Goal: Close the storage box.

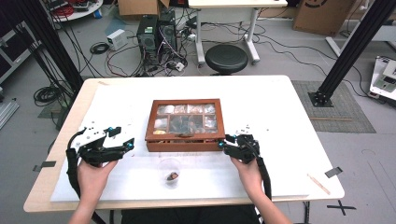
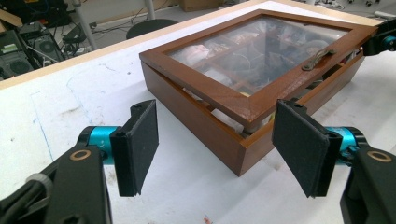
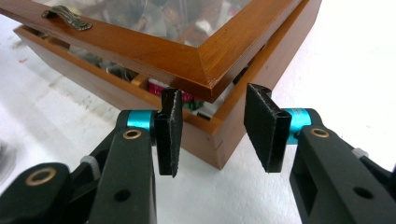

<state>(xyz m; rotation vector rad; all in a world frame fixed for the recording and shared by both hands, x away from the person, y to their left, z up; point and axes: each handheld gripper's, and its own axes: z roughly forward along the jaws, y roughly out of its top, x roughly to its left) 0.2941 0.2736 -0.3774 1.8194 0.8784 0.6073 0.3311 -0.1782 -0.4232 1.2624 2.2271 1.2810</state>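
A brown wooden box [image 1: 184, 125] with a glass lid stands at the table's middle, with small items in its compartments. The lid [image 2: 261, 51] sits slightly ajar over the base, and a brass handle [image 3: 65, 17] is on its front rail. My left gripper [image 1: 122, 138] is open, left of the box, facing its near left corner [image 2: 240, 163] without touching. My right gripper [image 1: 223, 143] is open at the near right corner, its pads [image 3: 169, 130] straddling that corner just under the lid's edge. A clear cup [image 1: 170, 172] with a small brown piece stands in front of the box.
A white mat [image 1: 280, 121] covers most of the tabletop. A thin wooden stick [image 1: 318, 183] and black tape [image 1: 333, 171] lie near the right front edge. Beyond the table stand a black stool [image 1: 226, 58], computer towers [image 1: 156, 30] and cables.
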